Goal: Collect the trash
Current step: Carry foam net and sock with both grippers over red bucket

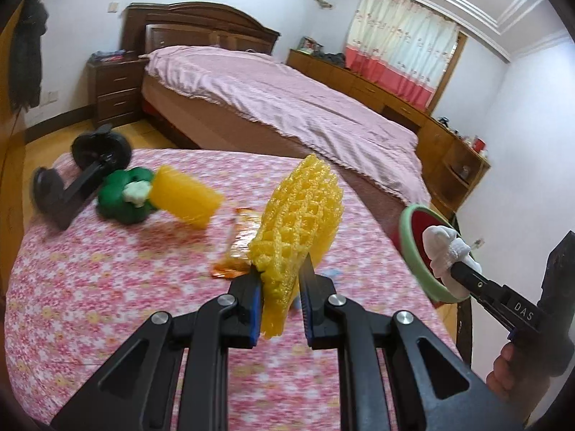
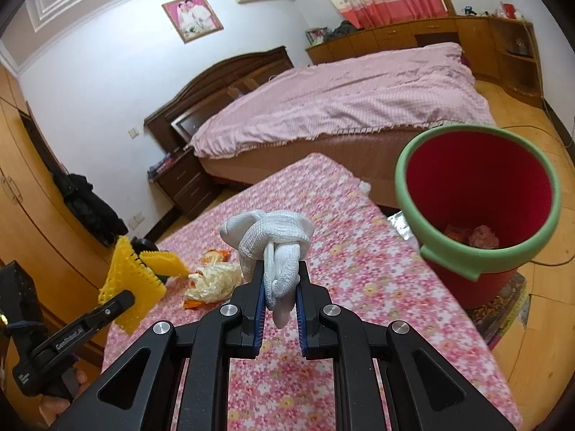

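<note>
My left gripper (image 1: 278,283) pinches the springy yellow foam net (image 1: 298,222) low, my right gripper (image 2: 280,287) squeezes soft, featherlight white foam (image 2: 273,240).

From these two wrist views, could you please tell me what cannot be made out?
- Bucket contents: right view shows only blurred orange and pinkish lumps; left view has the white wad in front.
- Orange wrapper: print blurred, partly behind yellow foam net.
- Table near edge: hidden by claws.
</note>
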### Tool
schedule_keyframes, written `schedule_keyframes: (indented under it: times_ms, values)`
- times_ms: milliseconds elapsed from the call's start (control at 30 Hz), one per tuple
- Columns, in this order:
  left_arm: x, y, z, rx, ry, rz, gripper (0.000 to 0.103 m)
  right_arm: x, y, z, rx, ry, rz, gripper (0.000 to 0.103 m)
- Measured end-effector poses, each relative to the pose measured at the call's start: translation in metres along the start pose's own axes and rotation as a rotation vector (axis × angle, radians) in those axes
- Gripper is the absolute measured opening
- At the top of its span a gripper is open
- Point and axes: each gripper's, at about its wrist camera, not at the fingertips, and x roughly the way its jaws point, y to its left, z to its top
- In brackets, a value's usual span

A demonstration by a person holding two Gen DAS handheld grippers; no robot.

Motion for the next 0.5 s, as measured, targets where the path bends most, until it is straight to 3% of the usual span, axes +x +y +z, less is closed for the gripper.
schedule_keyframes:
  times_ms: [500]
  values:
    - [0.03, -0.105, 0.01, 0.157, 0.043, -0.123, 0.017, -0.059, -0.059, 0.011, 0.093, -0.114, -0.07, 0.014]
